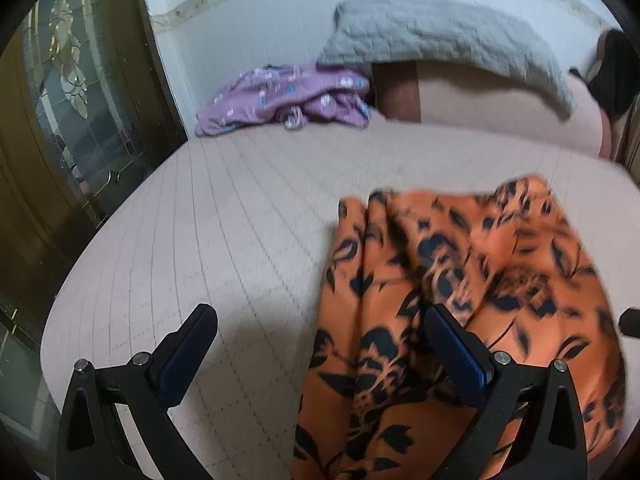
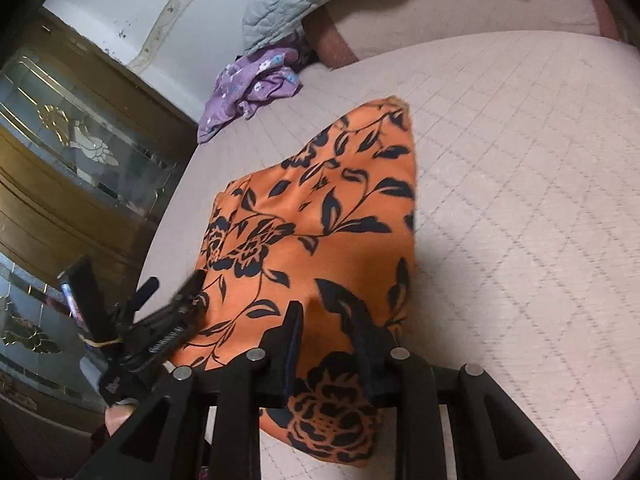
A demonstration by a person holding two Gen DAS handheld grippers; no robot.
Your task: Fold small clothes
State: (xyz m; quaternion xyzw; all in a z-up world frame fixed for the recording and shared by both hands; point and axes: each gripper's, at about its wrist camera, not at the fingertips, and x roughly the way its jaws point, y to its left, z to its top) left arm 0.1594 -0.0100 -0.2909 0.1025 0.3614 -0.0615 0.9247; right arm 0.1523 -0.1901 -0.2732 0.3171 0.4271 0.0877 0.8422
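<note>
An orange garment with a dark floral print [image 1: 460, 288] lies on the pale quilted bed [image 1: 224, 224]. It also shows in the right wrist view [image 2: 320, 216]. My left gripper [image 1: 320, 320] is open wide over the garment's left edge; its right finger lies over the cloth, its left finger over bare bed. My right gripper [image 2: 328, 316] is shut on the orange garment at its near edge and the cloth bunches between the fingers. The left gripper also shows in the right wrist view [image 2: 176, 300], at the garment's left edge.
A crumpled purple printed garment [image 1: 288, 96] lies at the far side of the bed, also in the right wrist view [image 2: 248, 80]. A grey quilted pillow [image 1: 448, 40] leans behind it. A wooden cabinet with glass doors [image 1: 68, 92] stands along the bed's left side.
</note>
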